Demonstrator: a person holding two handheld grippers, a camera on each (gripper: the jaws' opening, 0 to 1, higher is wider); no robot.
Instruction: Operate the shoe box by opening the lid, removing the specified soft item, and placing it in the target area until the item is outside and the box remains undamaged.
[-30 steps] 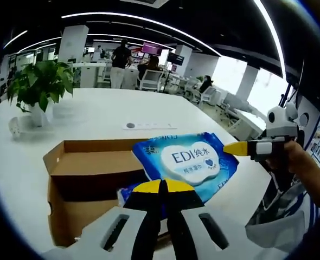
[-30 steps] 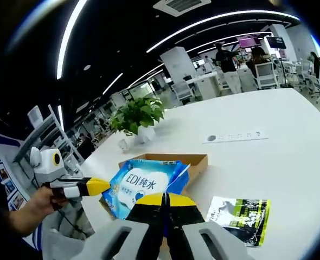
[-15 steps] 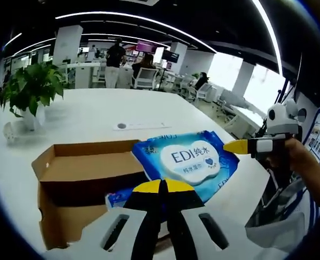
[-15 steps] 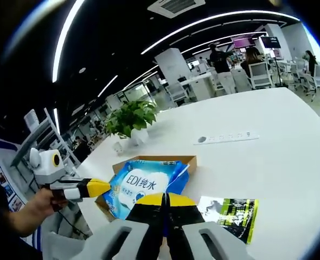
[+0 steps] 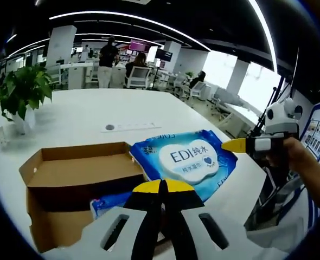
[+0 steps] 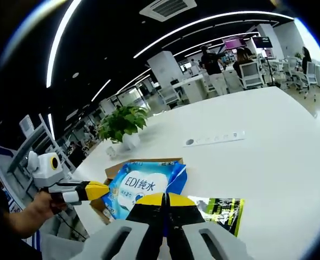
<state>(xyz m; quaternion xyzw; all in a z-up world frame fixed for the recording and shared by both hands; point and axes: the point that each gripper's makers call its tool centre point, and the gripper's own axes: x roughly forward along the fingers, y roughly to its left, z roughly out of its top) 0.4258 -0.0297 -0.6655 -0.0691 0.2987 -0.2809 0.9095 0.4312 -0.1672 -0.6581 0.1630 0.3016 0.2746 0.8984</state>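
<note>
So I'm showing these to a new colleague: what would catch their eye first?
Most likely the blue wipes pack, held up above the open cardboard box on the white table, with both yellow-tipped grippers shut on its edges, the left gripper and the right gripper. Next, the black-and-green packet lying flat beside it, and the potted plant further back.

Bare white table [image 6: 268,141] beyond the green-black packet [image 6: 221,211]; potted plant [image 5: 20,95] behind the open box [image 5: 68,179].
</note>
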